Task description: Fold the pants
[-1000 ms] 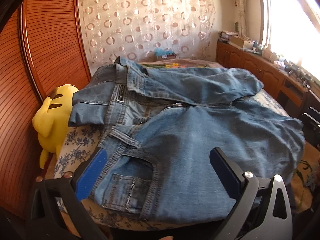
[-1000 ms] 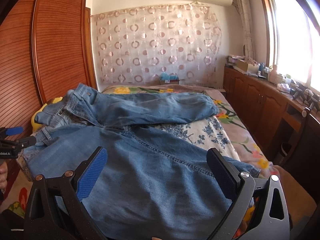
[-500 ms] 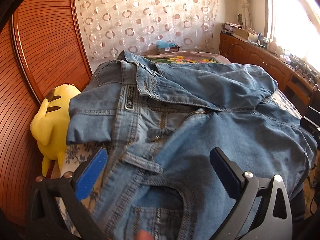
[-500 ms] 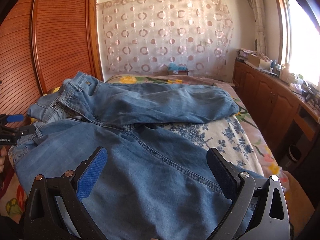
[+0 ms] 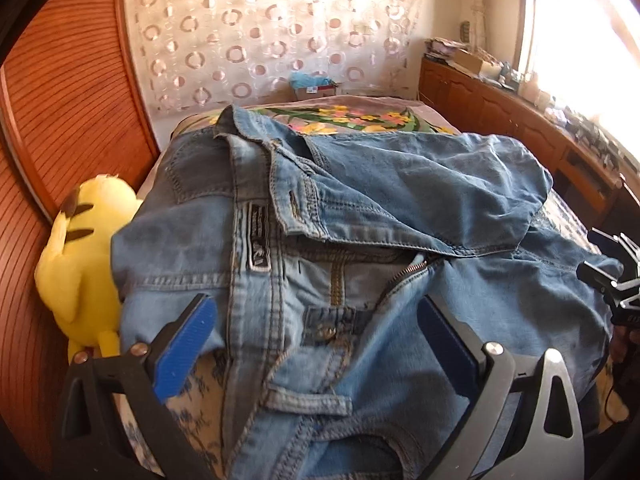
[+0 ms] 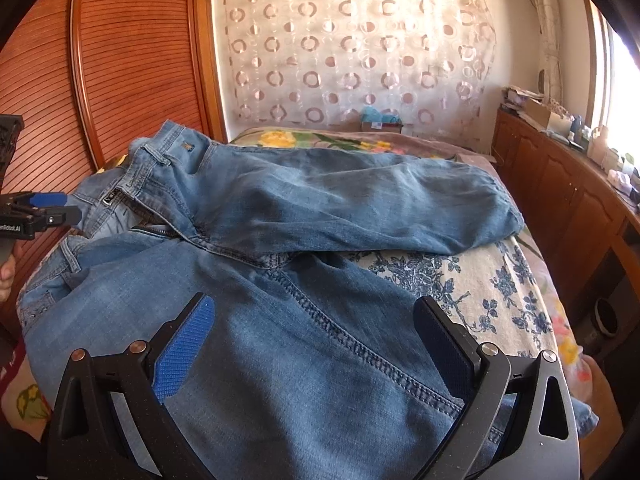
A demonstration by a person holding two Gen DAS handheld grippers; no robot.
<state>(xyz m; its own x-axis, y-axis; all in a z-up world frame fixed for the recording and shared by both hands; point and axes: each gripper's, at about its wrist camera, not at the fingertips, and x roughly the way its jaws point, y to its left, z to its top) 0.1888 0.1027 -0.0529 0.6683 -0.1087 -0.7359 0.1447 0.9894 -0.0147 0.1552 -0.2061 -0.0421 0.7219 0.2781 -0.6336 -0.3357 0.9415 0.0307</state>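
Clearly the jeans (image 6: 320, 208) are not yet folded: they lie spread on the bed (image 6: 460, 280), waist toward the wooden wardrobe (image 6: 132, 60), fly unzipped, with the 2 legs splayed apart. The far leg runs across the bed toward the window side and ends in a bunched cuff; the near leg comes toward the cameras and hangs over the bed's edge.

Judging by this, the step in hand is reaching in for the first grasp, before bringing 1 leg over the other. The left claw (image 5: 316, 344) hovers right at the open waistband, fingers spread wide with denim between them, gripping nothing. The right claw (image 6: 316, 344) is likewise wide open and empty, poised above the thigh of the near leg, its inseam running between the fingers.

Next, each claw needs to close on 1 layer edge of the near half: the left on the waistband corner near the button, the right farther down the leg. Then both should lift together and carry that half onto the far leg so seams line up.

A yellow plush toy (image 5: 80, 264) sits wedged beside the bed, just past the waist, clear of the fold.
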